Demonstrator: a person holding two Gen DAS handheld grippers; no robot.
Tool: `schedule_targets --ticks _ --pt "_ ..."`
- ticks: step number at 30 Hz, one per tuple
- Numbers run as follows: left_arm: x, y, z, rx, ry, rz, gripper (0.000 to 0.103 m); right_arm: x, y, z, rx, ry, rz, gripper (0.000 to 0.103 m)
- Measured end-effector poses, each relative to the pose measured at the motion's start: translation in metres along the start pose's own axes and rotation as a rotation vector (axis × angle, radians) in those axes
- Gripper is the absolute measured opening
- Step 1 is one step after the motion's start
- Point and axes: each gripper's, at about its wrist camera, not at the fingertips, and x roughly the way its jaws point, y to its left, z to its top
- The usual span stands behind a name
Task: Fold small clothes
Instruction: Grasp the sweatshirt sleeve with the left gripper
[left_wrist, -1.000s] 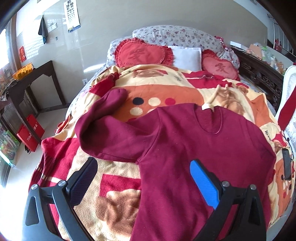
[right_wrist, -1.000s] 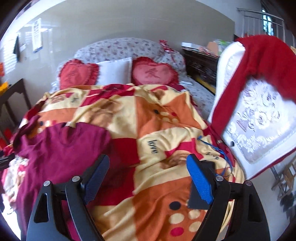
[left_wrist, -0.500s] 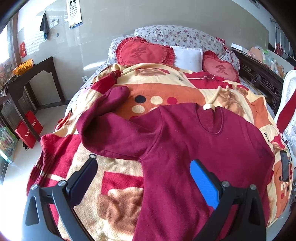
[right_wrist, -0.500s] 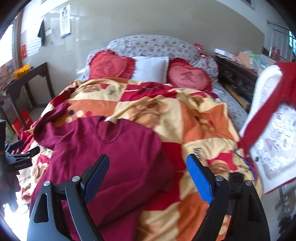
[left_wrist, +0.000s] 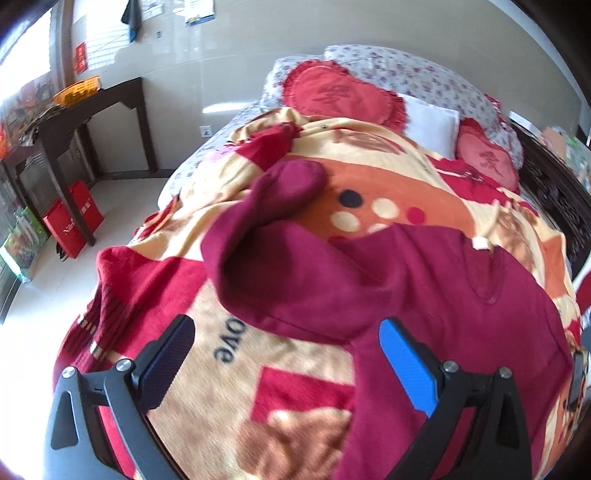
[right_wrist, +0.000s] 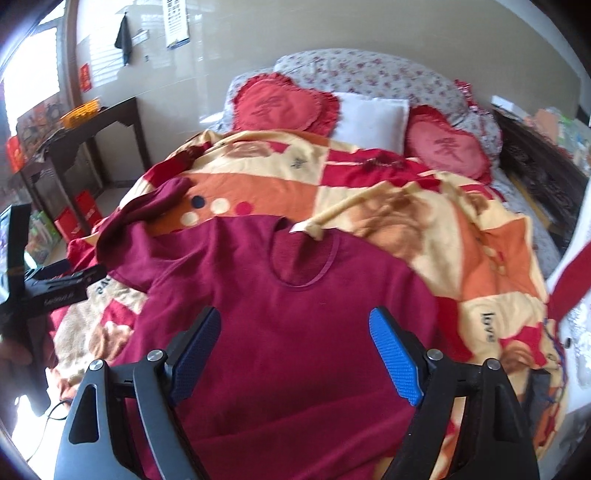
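A maroon sweater lay spread flat on the patterned blanket at the near end of the bed, its neckline toward the far pillows and one sleeve bunched out to the left. The right gripper hung over the sweater's chest, jaws closing with nothing gripped. The left gripper hovered wide apart and empty near the sleeve's underarm.

The blanket bears the word "love" in dark letters; other print is too blurred to read.
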Motion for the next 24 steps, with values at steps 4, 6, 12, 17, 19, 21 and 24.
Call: schedule_targets --ticks 4,6,12,17,19,21,24 --pt "0.017 0.017 0.019 -0.038 0.0 0.021 0.102 0.017 0.011 0.004 -0.003 0.025 0.046 0.064" --pt "0.026 0.024 0.029 -0.053 0.002 0.023 0.102 0.024 0.014 0.004 -0.007 0.033 0.06 0.064" --pt "0.051 0.034 0.058 -0.081 0.01 0.038 0.102 0.043 0.015 0.003 0.011 0.076 0.088 0.064" --pt "0.067 0.036 0.07 -0.072 0.014 0.057 0.102 0.056 0.014 0.004 0.012 0.089 0.099 0.064" --pt "0.072 0.035 0.075 -0.066 0.017 0.061 0.102 0.06 0.013 0.004 0.02 0.09 0.105 0.064" --pt "0.079 0.035 0.08 -0.059 0.02 0.069 0.102 0.065 0.012 0.004 0.031 0.09 0.114 0.064" --pt "0.089 0.037 0.087 -0.064 0.032 0.078 0.102 0.072 0.011 0.004 0.048 0.085 0.149 0.063"
